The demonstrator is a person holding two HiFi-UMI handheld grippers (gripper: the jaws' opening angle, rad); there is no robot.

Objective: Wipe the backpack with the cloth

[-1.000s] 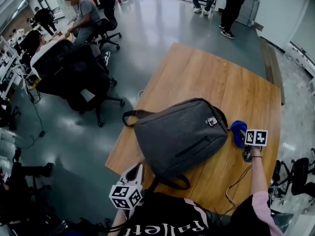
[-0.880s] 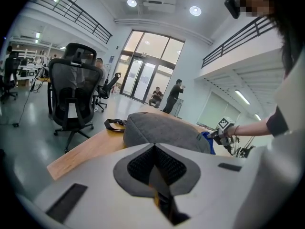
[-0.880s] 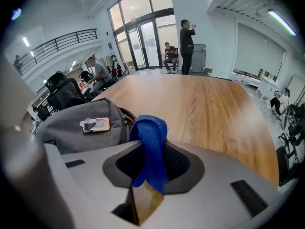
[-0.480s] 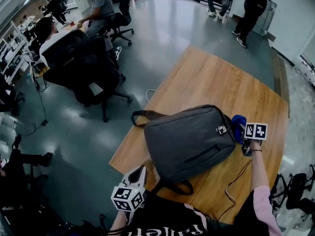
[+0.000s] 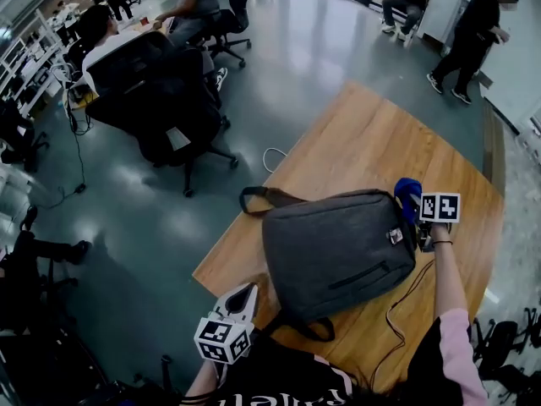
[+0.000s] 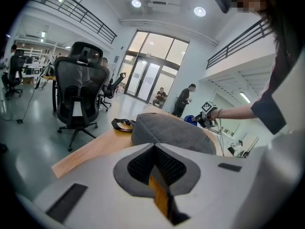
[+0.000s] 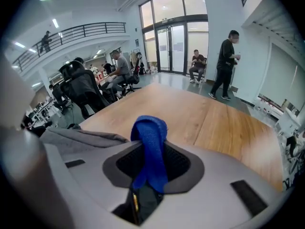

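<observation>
Grey backpack [image 5: 338, 248] lies flat on the wooden table [image 5: 372, 138]; the right gripper [image 5: 416, 220], clamped on a blue cloth [image 5: 407, 191] at its 2 o'clock corner, should press and sweep toward 8 o'clock, while the left gripper [image 5: 241, 297], closed and empty, hovers at 7 o'clock.

**A:** You're working in a large open-plan office. In the upper left of the head view, people are sitting at a row of desks [image 5: 114, 45], and black swivel chairs [image 5: 173, 121] are standing on a polished grey floor [image 5: 287, 66].

**B:** You're standing at a long wooden table [image 5: 372, 142] out in the open hall. In the middle of the right gripper view, tall glass entrance doors [image 7: 172, 46] are letting in daylight. One person is sitting [image 7: 196, 65] beside them and another is standing [image 7: 225, 63] nearby.

**A:** You're also looking at a railed mezzanine [image 7: 81, 32] running across that view's upper left, and round ceiling lights [image 6: 137, 3] are glowing overhead.
</observation>
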